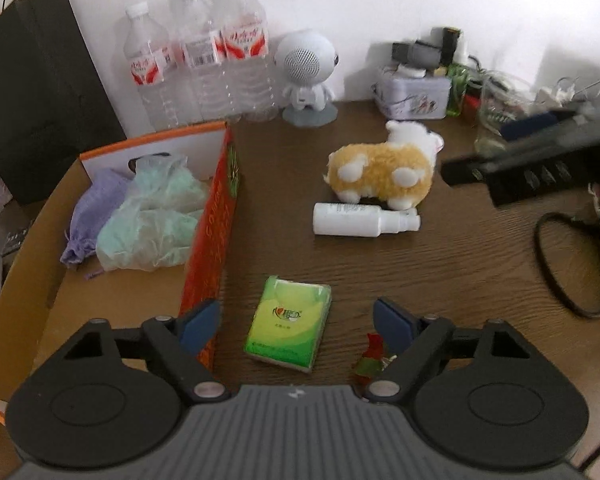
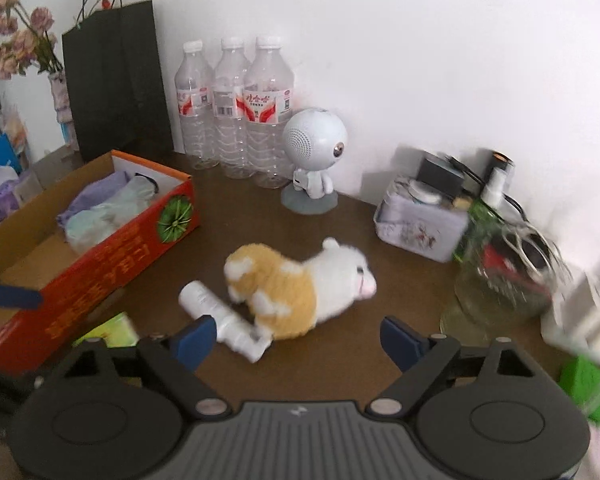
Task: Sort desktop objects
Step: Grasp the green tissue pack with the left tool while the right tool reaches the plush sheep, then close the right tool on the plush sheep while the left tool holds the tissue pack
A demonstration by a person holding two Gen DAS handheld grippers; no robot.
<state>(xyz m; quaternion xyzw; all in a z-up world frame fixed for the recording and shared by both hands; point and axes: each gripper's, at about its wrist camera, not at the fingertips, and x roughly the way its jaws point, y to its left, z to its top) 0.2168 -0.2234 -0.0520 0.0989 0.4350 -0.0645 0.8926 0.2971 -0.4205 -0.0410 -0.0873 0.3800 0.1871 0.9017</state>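
Note:
On the brown desk a green tissue pack (image 1: 289,322) lies between the open fingers of my left gripper (image 1: 296,322), which is empty. A plush dog (image 1: 382,170) lies farther back with a white spray bottle (image 1: 362,220) against its front. In the right wrist view the plush dog (image 2: 296,288) and the white spray bottle (image 2: 224,316) lie just ahead of my right gripper (image 2: 296,340), which is open and empty. An open cardboard box (image 1: 208,224) at the left holds a purple pouch (image 1: 92,216) and a pale green bag (image 1: 152,220).
Three water bottles (image 2: 232,108), a white robot speaker (image 2: 314,156), a black paper bag (image 2: 116,76) and a tin box (image 2: 416,228) stand along the back wall. A glass jar (image 2: 496,280) stands at the right. A small red-green wrapper (image 1: 370,356) lies by my left gripper's right finger.

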